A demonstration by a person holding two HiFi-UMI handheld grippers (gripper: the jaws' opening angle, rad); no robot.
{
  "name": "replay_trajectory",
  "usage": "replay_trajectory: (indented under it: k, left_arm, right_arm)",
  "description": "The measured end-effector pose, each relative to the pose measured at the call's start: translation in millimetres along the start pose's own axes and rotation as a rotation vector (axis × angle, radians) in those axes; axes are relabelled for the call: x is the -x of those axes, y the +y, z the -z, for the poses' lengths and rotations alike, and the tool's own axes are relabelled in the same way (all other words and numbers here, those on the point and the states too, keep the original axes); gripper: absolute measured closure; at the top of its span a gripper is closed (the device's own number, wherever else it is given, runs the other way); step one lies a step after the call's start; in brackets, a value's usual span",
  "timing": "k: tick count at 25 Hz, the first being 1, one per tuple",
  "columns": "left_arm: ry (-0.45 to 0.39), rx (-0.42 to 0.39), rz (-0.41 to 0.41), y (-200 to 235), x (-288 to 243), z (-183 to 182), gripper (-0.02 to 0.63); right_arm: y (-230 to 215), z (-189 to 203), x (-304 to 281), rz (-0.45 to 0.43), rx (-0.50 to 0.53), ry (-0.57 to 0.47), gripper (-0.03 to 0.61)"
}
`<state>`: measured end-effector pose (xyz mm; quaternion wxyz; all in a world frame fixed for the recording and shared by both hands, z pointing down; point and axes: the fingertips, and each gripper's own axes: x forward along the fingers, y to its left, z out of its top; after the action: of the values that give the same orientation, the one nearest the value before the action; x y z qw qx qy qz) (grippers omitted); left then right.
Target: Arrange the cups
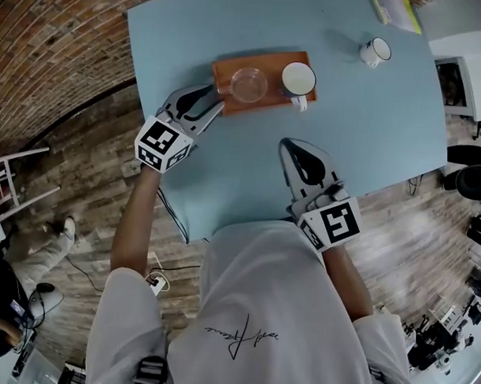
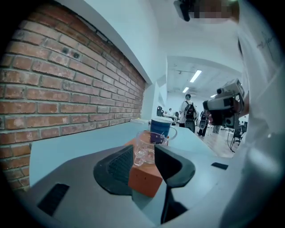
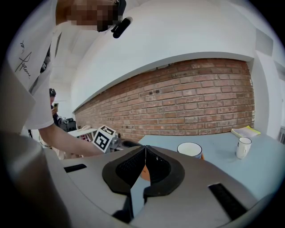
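1. Closest to the head camera, the person's white T-shirt (image 1: 260, 306) fills the lower frame, and both hand-held grippers reach out over a pale blue table (image 1: 368, 137).
2. Jaws spread wide, the left gripper (image 1: 214, 106) straddles a corner of the flat orange tray (image 2: 143, 178) without pinching it. The right gripper (image 3: 144, 162) is closed on nothing over the table's near side.
3. On the tray sit a clear glass cup (image 1: 248, 84) and, just beside it, a blue mug (image 1: 298, 79) with a white inside. Off the tray, a small white mug (image 1: 375, 51) stands well apart.
4. Thin-walled, the glass cup looks light, rigid, slick and breakable. Its handle faces the left gripper and is probably the safest hold, squeezed gently.
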<state>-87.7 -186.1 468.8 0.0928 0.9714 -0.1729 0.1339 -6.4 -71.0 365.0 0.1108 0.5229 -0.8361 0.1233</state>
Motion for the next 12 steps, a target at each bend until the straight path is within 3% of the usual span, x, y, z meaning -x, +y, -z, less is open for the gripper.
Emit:
replay_trajectory:
  k: [7, 12]
  left_arm:
    - [0.013, 0.064, 0.073, 7, -15, 12, 0.482]
    - [0.029, 0.05, 0.125, 8, -21, 19, 0.482]
  right_arm:
    - [-7, 5, -6, 0.006, -0.017, 0.017, 0.557]
    - [-13, 11, -9, 0.01, -0.03, 0.038, 0.557]
